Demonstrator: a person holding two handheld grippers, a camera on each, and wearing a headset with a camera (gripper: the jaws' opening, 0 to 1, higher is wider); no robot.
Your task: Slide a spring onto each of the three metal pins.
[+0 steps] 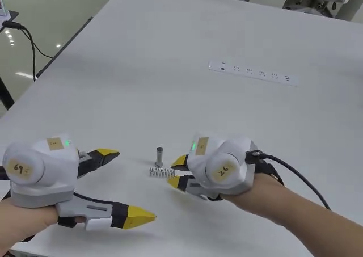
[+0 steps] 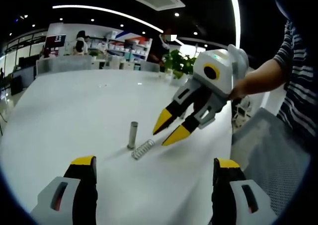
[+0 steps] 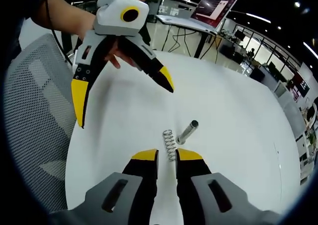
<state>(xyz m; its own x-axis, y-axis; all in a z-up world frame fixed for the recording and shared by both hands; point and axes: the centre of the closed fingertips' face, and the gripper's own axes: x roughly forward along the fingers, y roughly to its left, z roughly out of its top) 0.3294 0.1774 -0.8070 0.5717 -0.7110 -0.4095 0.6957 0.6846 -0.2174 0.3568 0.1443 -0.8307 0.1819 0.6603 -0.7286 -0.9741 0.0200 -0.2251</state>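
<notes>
One short metal pin (image 1: pixel 159 155) stands upright on the white table (image 1: pixel 170 70). A small coil spring (image 1: pixel 161 172) lies flat just in front of it. My right gripper (image 1: pixel 177 172) comes in from the right, its jaws only narrowly apart. In the right gripper view the spring (image 3: pixel 169 143) reaches into the gap at my right gripper (image 3: pixel 167 155), beside the pin (image 3: pixel 187 131); no grip shows. My left gripper (image 1: pixel 129 184) is held wide open to the left, holding nothing. The left gripper view shows the pin (image 2: pixel 132 134), the spring (image 2: pixel 143 149) and the right gripper (image 2: pixel 165 133) ahead of the left gripper (image 2: pixel 155 161).
A white power strip (image 1: pixel 252 72) lies further back on the table. A black cable (image 1: pixel 295 175) trails from the right gripper. Another cable (image 1: pixel 28 41) hangs past the table's left edge. A grey mesh chair (image 3: pixel 35 111) is behind the person.
</notes>
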